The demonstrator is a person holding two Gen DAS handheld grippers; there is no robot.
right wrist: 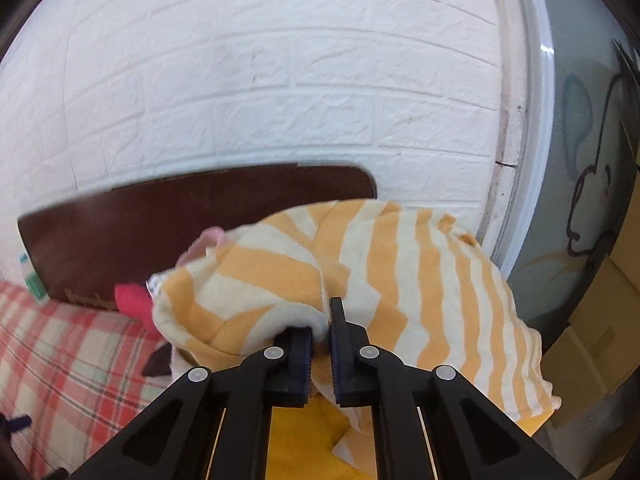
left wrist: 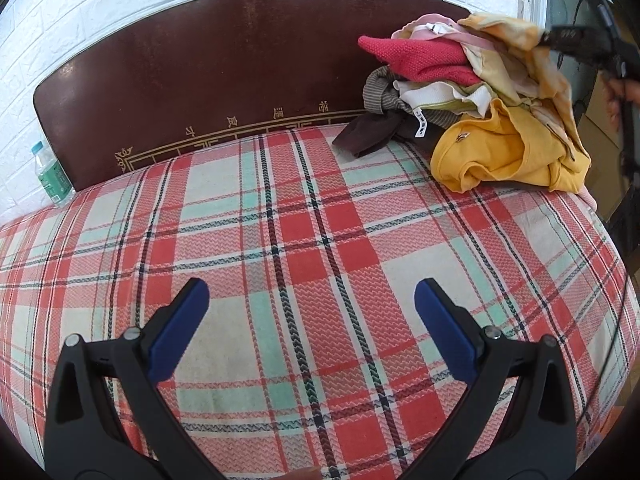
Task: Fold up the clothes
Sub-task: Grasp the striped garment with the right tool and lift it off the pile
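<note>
A heap of clothes (left wrist: 472, 96) lies at the far right of the plaid bed cover (left wrist: 280, 240): a red knit (left wrist: 420, 58), a plain yellow garment (left wrist: 500, 152), brown and white pieces. On top is a yellow-and-cream striped garment (right wrist: 400, 264). My right gripper (right wrist: 320, 320) is shut on a fold of that striped garment, which drapes over the fingers; in the left wrist view the same gripper (left wrist: 576, 40) holds the cloth's upper edge (left wrist: 516, 32). My left gripper (left wrist: 312, 296) hovers open over the near part of the cover, nothing between its blue pads.
A dark brown headboard (left wrist: 224, 64) stands against a white brick wall (right wrist: 260, 80). A water bottle (left wrist: 50, 176) sits at the headboard's left end. Cardboard boxes (right wrist: 592, 344) and a painted grey surface (right wrist: 592, 160) lie right of the bed.
</note>
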